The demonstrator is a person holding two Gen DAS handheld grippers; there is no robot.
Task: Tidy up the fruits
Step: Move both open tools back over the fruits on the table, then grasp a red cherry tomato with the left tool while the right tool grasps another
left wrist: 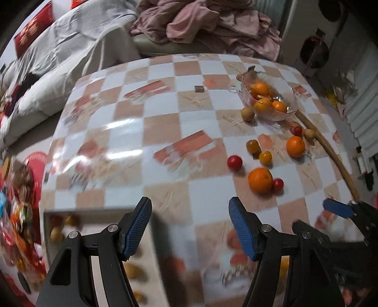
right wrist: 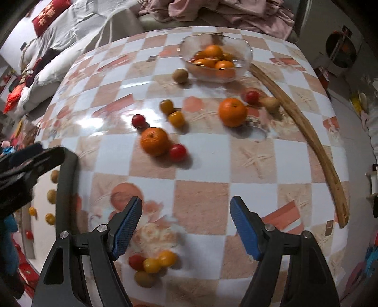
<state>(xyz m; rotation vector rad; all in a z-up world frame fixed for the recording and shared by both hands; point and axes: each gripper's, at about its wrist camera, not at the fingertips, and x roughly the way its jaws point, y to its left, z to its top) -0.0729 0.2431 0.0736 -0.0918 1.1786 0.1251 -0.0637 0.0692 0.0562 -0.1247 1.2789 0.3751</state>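
A glass bowl [right wrist: 216, 62] with several oranges stands at the far side of the checked table [right wrist: 200, 200]; it also shows in the left wrist view [left wrist: 269, 101]. Loose fruit lies on the table: two oranges [right wrist: 154, 141] [right wrist: 232, 112], red cherry tomatoes [right wrist: 177, 152] [right wrist: 138, 120], yellow ones [right wrist: 176, 118] and a brownish fruit [right wrist: 180, 75]. A small cluster of tomatoes [right wrist: 151, 265] lies near my right gripper [right wrist: 186, 229], which is open and empty above the table. My left gripper [left wrist: 190, 230] is open and empty near the table's front left edge.
A long wooden stick [right wrist: 307, 132] lies along the table's right side. A white box [left wrist: 94, 248] holding small fruits sits below the table's left edge. A sofa with grey bedding [left wrist: 59, 59] and pink cloth [left wrist: 212, 21] stands behind the table.
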